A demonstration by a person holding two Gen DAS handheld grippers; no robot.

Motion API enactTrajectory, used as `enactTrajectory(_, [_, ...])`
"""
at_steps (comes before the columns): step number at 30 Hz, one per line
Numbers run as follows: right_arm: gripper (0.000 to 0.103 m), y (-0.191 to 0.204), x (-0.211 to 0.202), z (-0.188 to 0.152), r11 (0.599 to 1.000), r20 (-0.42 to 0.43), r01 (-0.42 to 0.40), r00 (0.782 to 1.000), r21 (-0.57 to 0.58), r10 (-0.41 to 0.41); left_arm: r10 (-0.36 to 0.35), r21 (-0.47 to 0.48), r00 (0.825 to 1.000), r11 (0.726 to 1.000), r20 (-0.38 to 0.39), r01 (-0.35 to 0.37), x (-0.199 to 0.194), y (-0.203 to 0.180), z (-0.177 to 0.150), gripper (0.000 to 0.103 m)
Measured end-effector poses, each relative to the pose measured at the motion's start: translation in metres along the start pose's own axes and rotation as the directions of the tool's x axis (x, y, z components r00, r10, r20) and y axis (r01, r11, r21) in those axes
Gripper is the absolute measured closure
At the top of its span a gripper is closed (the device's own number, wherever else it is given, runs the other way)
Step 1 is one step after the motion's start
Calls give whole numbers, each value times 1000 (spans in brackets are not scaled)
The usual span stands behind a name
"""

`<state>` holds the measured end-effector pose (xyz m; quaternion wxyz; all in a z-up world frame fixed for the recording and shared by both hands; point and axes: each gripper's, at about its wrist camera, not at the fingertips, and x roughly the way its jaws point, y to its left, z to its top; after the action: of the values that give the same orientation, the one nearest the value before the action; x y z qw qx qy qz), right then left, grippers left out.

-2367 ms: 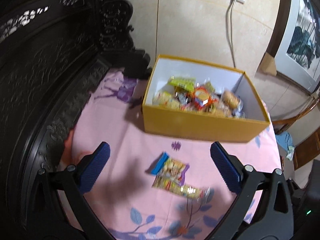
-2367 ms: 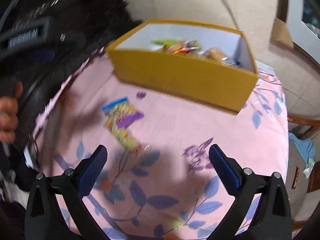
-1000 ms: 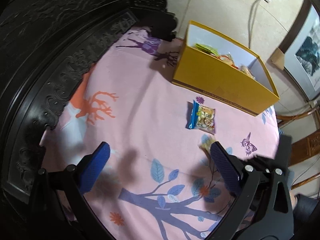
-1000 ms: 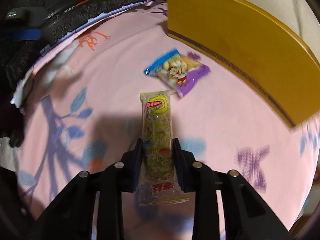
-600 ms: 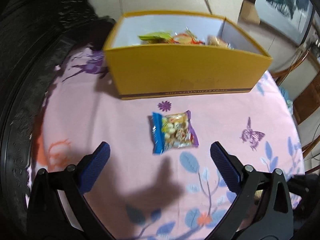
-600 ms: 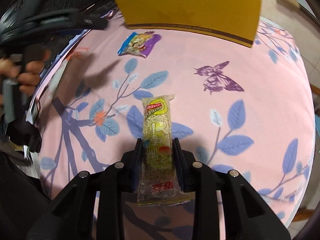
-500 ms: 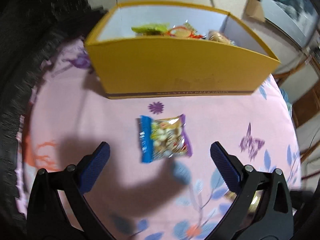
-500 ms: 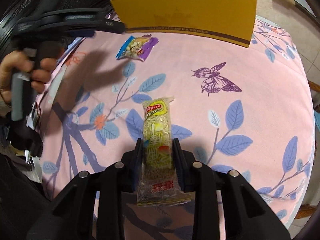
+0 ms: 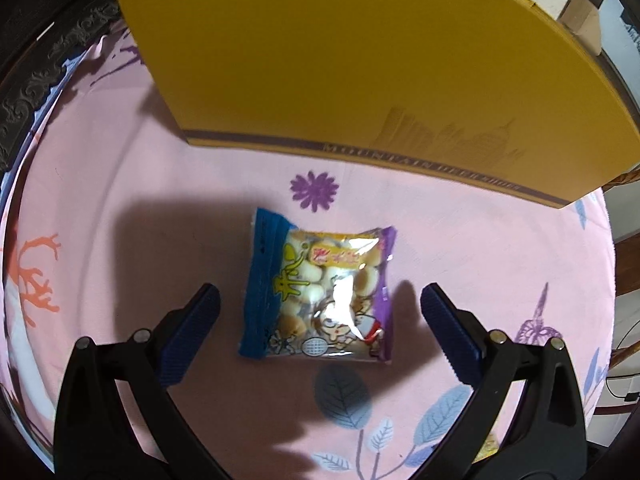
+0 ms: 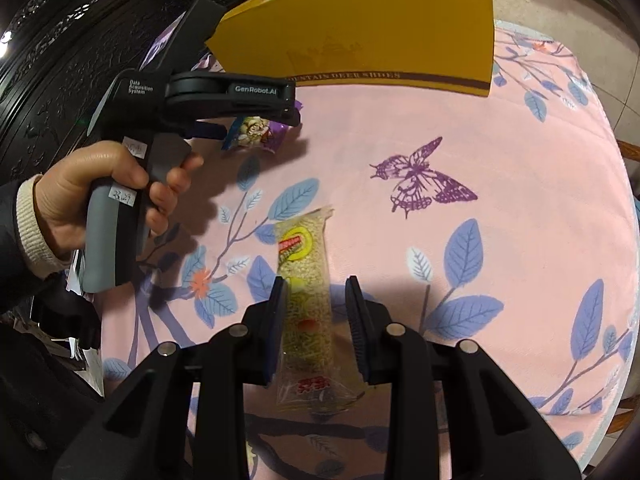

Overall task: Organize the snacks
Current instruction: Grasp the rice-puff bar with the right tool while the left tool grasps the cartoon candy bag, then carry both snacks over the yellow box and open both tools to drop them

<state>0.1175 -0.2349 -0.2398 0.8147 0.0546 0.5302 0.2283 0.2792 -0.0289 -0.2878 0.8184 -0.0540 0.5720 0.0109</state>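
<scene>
Both gripper [image 9: 316, 312] fingers flanking biscuit packet [image 9: 320, 296]

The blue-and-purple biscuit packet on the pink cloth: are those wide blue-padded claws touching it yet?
Apart. In the left wrist view, pink cloth shows between the biscuit packet and each pad of the left gripper.

Left hand-held gripper [image 9: 318, 312] spread wide, blue pads either side of biscuit packet [image 9: 320, 294], not touching it. Packet flat on pink floral tabletop [image 9: 460, 248]. Yellow box [image 9: 360, 72] just beyond; purple flower print between them.
</scene>
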Motion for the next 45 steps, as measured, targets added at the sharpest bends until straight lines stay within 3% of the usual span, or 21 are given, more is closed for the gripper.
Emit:
enactTrajectory(3, [70, 4, 0, -1, 1000, 0, -9, 1000, -16, 9, 4, 7, 1000, 1000, 9, -4, 1, 0, 1, 2])
enactTrajectory(7, [55, 14, 4, 0, 998, -7, -3, 1000, -56, 2, 12, 9, 1000, 1000, 23, -12, 1, 0, 0, 2])
enactTrajectory(12, [54, 24, 21, -1, 988, -57, 77, 995, -136, -86, 41, 46, 998, 998, 52, -43, 1, -4, -4, 3])
enactTrajectory(15, [54, 29, 23, -2, 982, -46, 106, 992, -157, -114, 43, 57, 996, 997, 79, -48, -2, -7, -6, 14])
enactTrajectory(17, [54, 35, 24, -6, 971, -40, 133, 989, -198, -144, 39, 70, 995, 997, 96, -46, -5, -9, -7, 32])
enactTrajectory(20, [46, 42, 27, -9, 964, -40, 140, 987, -227, -153, 29, 89, 994, 995, 104, -38, -5, -14, -8, 44])
enactTrajectory(22, [39, 44, 28, -10, 966, -35, 133, 989, -222, -144, 27, 90, 994, 995, 109, -37, -6, -18, -10, 46])
enactTrajectory(29, [36, 56, 33, -19, 939, -21, 193, 978, -286, -207, 11, 76, 994, 997, 113, -20, -13, -20, -15, 54])
enactTrajectory(32, [46, 57, 32, -20, 932, -15, 207, 975, -297, -221, 5, 71, 993, 997, 115, -13, -16, -16, -24, 57])
enactTrajectory(33, [69, 56, 29, -20, 932, -8, 217, 973, -289, -229, 2, 70, 993, 998, 117, -10, -17, -16, -25, 57])
enactTrajectory(34, [73, 53, 28, -20, 941, -21, 207, 975, -270, -220, -3, 67, 993, 998, 117, -5, -19, -16, -26, 58])
enactTrajectory(45, [73, 31, 8, -20, 953, 0, 219, 975, -207, -224, -36, 28, 990, 999, 139, 32, -41, -8, -38, 59])
